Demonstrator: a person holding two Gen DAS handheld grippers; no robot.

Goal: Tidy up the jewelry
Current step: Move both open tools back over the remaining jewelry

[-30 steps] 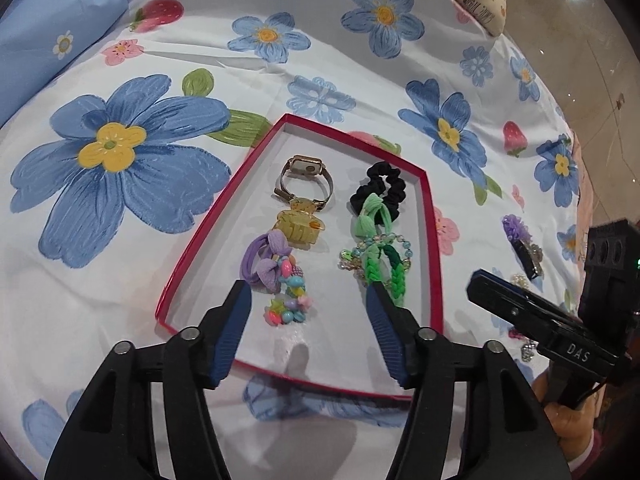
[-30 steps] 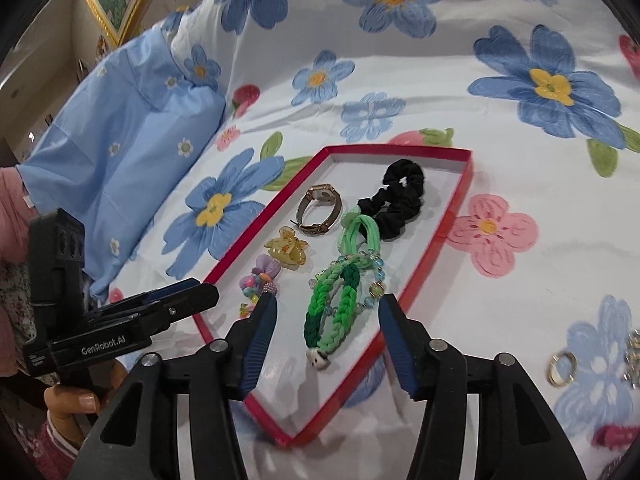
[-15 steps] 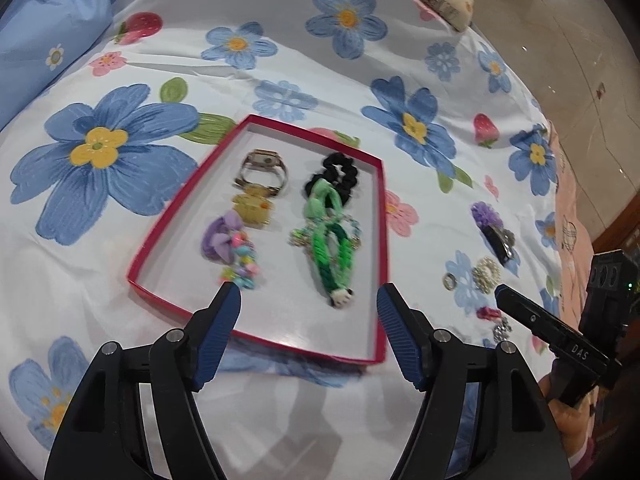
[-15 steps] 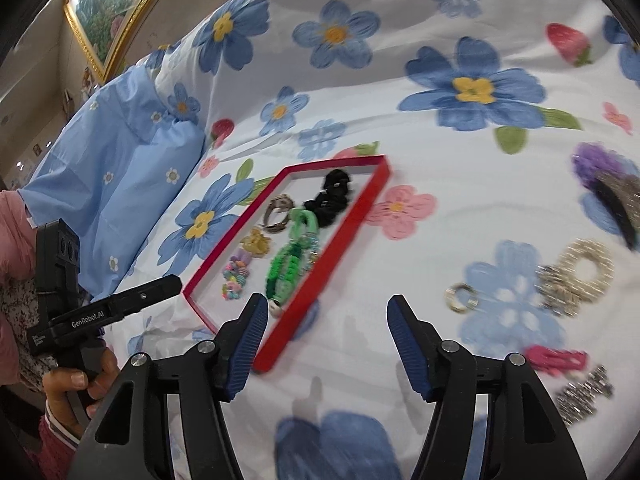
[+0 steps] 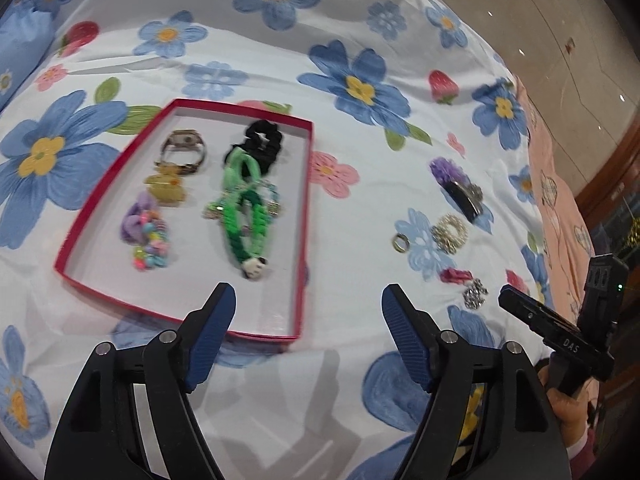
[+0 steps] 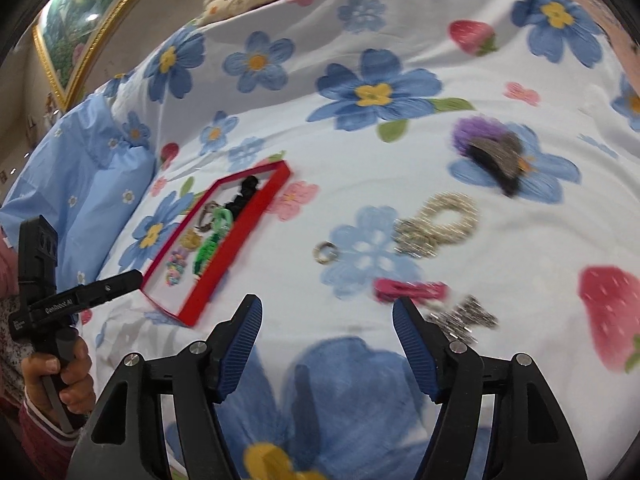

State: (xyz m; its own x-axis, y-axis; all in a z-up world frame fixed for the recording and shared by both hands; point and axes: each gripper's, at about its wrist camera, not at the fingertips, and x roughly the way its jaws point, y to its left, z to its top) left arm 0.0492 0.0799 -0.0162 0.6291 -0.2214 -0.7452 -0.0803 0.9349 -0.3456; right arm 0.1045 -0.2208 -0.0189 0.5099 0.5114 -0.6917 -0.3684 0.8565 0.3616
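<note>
Both grippers' fingers have just been opening and stand wide, holding nothing. The left gripper (image 5: 308,336) hovers over the tray's (image 5: 302,240) near corner. The right gripper (image 6: 327,342) hangs just short of the pink clip (image 6: 410,290) on the bed (image 6: 360,152).

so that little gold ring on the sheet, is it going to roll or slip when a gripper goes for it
The gold ring lies flat on the bedsheet, so rolling seems unlikely unless tipped on edge. It looks hard, smooth and thin, so it may slip from the pads. The soft sheet might let it sink as the gripper presses down.
</note>
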